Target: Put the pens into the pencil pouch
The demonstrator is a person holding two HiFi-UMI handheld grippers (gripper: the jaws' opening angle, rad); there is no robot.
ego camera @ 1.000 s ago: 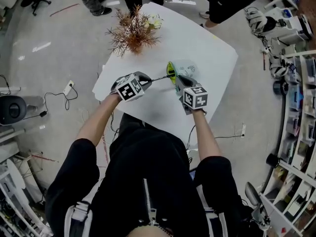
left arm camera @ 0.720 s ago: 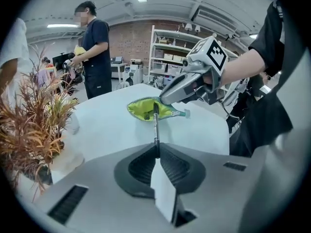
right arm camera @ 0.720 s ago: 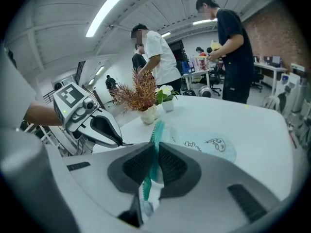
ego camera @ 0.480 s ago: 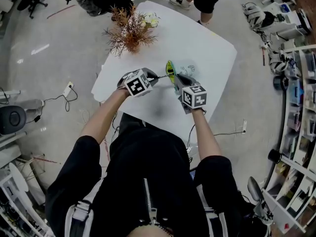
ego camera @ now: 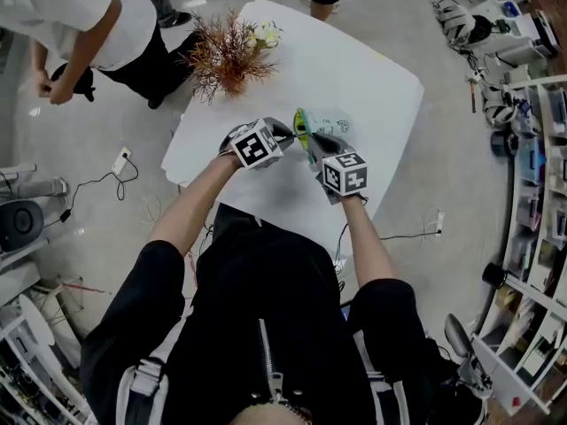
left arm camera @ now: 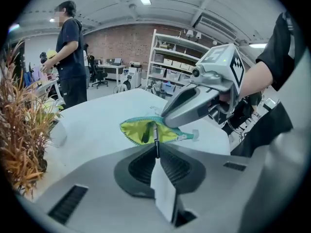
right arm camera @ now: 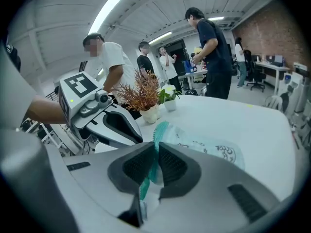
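The pencil pouch (ego camera: 330, 126) lies on the white table (ego camera: 372, 78). It has a clear printed body, a teal zipper and a yellow-green lining (left arm camera: 137, 130) that gapes toward my left gripper. My left gripper (left arm camera: 156, 148) is shut on a thin black pen (left arm camera: 156, 136), whose tip reaches into the pouch's mouth. A second dark slim thing (left arm camera: 146, 134) lies inside the lining. My right gripper (right arm camera: 156, 149) is shut on the pouch's teal zipper edge (right arm camera: 158, 132) and holds the mouth up. In the head view both grippers (ego camera: 285, 137) (ego camera: 315, 142) meet at the pouch.
A dried rust-coloured plant in a white pot (ego camera: 229, 56) and a small flower pot (right arm camera: 169, 101) stand at the table's far left corner. A person in a white shirt (ego camera: 80, 25) stands left of the table. Shelves (ego camera: 540, 193) line the right side.
My left gripper has moved right with the pen, closing the gap to the pouch's mouth. The right gripper has stayed put. A person in white has come up at the upper left.
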